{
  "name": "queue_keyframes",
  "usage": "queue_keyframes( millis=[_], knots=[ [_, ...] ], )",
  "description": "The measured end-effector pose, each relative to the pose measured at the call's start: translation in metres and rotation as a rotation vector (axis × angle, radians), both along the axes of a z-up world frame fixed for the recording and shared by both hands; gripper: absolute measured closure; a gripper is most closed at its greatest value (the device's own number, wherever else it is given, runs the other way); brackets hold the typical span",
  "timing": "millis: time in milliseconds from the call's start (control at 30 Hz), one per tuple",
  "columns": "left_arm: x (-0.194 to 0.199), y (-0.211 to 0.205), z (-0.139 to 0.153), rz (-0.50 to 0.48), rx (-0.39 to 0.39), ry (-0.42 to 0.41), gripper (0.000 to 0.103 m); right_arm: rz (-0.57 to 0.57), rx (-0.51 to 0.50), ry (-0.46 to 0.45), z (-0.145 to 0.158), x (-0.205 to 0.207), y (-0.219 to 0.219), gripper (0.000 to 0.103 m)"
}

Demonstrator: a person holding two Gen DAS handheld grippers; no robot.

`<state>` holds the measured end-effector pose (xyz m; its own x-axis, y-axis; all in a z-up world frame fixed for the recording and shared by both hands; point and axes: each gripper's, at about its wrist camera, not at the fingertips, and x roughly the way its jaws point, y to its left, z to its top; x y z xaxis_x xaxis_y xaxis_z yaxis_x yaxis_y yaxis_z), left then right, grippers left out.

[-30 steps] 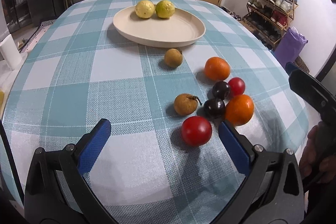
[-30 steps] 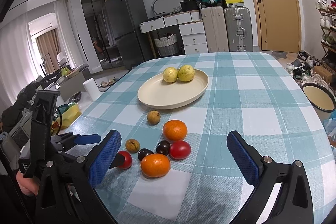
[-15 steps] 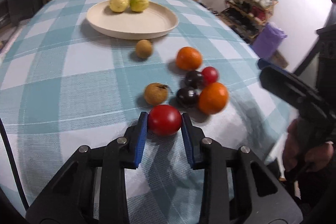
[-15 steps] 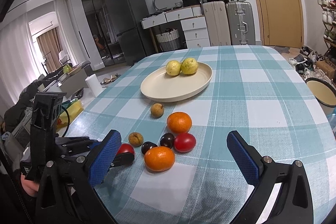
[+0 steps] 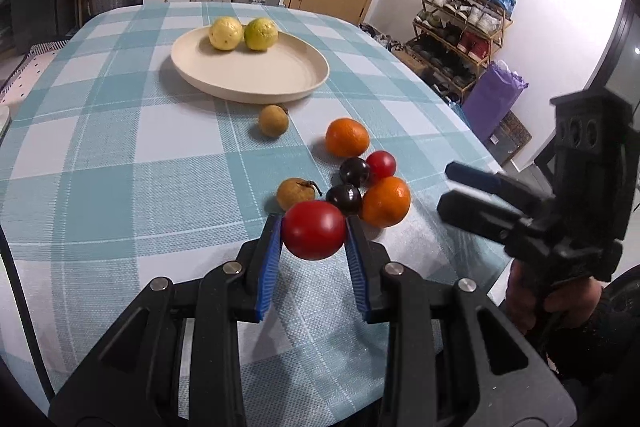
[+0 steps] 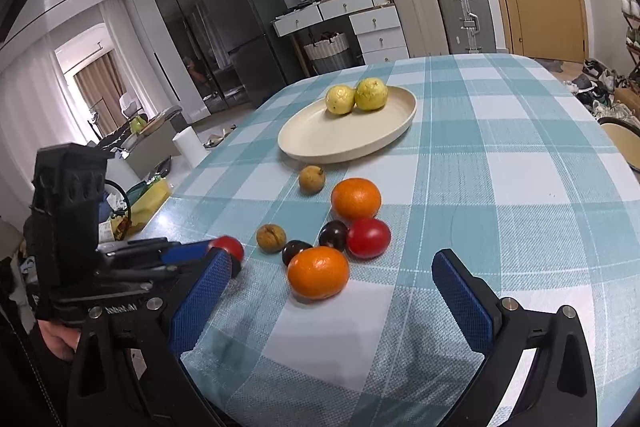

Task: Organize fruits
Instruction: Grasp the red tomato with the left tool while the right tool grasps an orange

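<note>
Counts: 2 red tomatoes, 2 oranges, 2 dark plums, 2 brown longans, 2 yellow-green guavas.

Left gripper [image 5: 313,231] has clamped on a tomato [image 5: 314,229], round, glossy red, clear of the checked cloth [image 5: 120,155]; loose fruit just beyond its tips.

Guavas [image 5: 243,33] on a cream plate [image 5: 256,83], well ahead.

Right gripper [image 6: 332,291] jaws wide apart, empty; near orange [image 6: 318,271] just ahead.

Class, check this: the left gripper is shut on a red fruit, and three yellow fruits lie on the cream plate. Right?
Not quite. The left gripper is shut on the red fruit, but the cream plate carries two yellow fruits, not three; both wrist views show it.
</note>
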<state>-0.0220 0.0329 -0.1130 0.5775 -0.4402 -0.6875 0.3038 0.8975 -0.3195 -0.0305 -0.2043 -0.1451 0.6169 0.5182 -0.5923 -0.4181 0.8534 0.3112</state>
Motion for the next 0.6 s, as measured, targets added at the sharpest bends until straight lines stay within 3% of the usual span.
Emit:
queue_keyframes(
  millis=[300,600],
  knots=[
    [-0.011,0.017,0.007,0.030,-0.025,-0.014,0.075,0.045,0.029,0.043,-0.013,0.004,0.011,0.001],
    [-0.013,0.027,0.002,0.062,-0.044,0.003,0.075,0.079,0.027,0.068,-0.021,0.008,0.022,0.023]
  ],
)
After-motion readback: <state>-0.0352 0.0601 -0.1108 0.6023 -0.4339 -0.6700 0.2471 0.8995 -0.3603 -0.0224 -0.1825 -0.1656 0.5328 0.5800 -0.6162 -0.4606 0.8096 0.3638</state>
